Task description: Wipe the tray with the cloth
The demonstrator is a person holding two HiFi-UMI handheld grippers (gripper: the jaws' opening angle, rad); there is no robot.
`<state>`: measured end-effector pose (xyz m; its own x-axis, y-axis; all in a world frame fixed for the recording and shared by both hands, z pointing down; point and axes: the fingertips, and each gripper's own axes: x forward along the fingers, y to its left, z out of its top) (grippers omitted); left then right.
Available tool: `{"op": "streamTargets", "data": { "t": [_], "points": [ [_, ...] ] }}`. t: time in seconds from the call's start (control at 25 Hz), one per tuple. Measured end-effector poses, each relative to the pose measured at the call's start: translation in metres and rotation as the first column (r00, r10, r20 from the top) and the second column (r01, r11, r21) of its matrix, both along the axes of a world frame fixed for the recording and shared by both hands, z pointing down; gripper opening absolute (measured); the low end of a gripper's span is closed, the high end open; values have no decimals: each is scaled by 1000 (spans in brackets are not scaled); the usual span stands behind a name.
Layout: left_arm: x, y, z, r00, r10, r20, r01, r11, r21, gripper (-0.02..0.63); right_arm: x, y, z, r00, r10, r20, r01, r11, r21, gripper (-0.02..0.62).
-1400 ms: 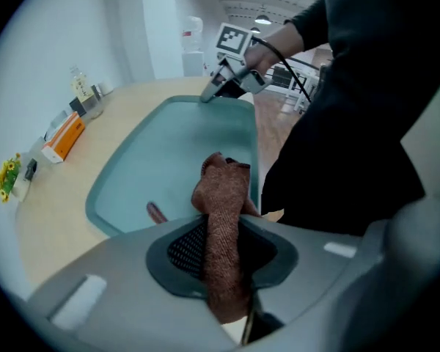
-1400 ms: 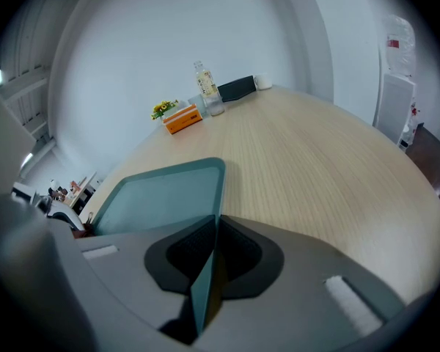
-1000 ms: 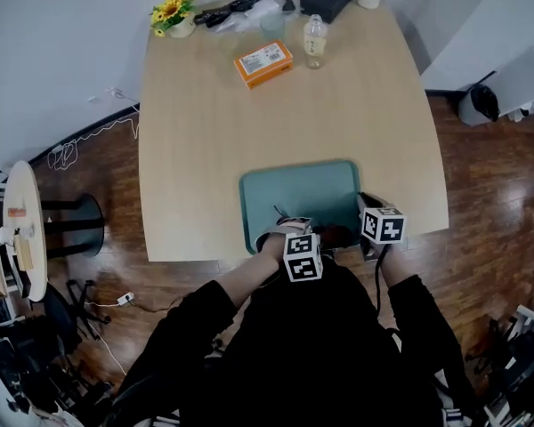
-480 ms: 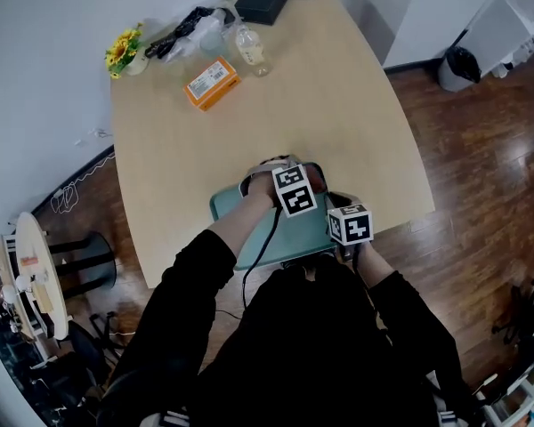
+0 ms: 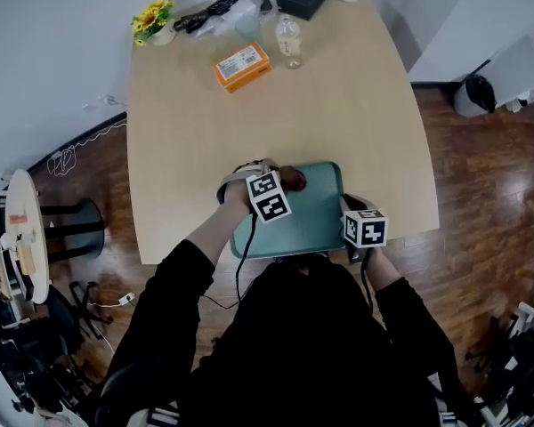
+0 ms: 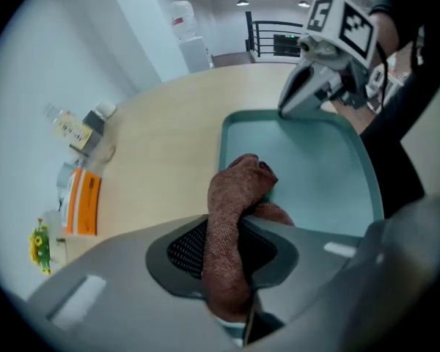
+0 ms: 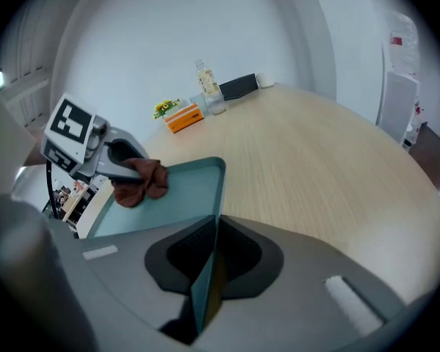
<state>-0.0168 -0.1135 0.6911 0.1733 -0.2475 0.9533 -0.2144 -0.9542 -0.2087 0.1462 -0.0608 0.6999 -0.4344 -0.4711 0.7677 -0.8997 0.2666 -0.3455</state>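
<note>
- The left tool (image 5: 283, 183) has swept away from the person. A second ago it sat at the near edge of the tray (image 5: 316, 221); now it is up by the far rim, left of the middle.
- The cloth (image 5: 294, 179) has gone with it, clamped between the jaws, with its free end bunched against the tray floor.
- The right tool (image 5: 351, 210) has kept its place. Its jaws are pinched on the tray's right rim near the near corner, steadying it.
- My reading is that one wiping stroke from near to far has just run across the left part of the tray. The wipe is under way but not finished, and the right part beside the right tool likely still needs a pass.
- The tray is teal with rounded corners and a low raised rim. It lies flat at the near edge of the table (image 5: 249, 123), right in front of the person.
- Its floor looks smooth and evenly coloured, and I can make out no crumbs or spills on it.
- The cloth is reddish-brown and nubbly like terry, crumpled into a wad rather than spread flat.
</note>
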Motion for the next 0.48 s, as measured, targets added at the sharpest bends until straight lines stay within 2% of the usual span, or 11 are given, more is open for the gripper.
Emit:
{"op": "streamTargets", "data": {
  "t": [0.12, 0.2, 0.32, 0.48],
  "points": [
    [-89, 12, 7, 995, -50, 83, 49, 999, 15, 65, 3, -3, 2, 1000, 1, 2, -1, 1000, -4, 20],
    [-127, 18, 6, 991, -97, 92, 95, 995, 26, 64, 3, -4, 2, 1000, 0, 5, 0, 1000, -6, 20],
    [-135, 29, 0, 988, -151, 38, 150, 988, 28, 64, 0, -4, 3, 1000, 0, 9, 0, 1000, -6, 20],
    [-107, 78, 2, 985, -168, -43, 167, 985, -32, 66, -4, -5, 4, 1000, 2, 3, -2, 1000, -3, 20]
  ]
}}
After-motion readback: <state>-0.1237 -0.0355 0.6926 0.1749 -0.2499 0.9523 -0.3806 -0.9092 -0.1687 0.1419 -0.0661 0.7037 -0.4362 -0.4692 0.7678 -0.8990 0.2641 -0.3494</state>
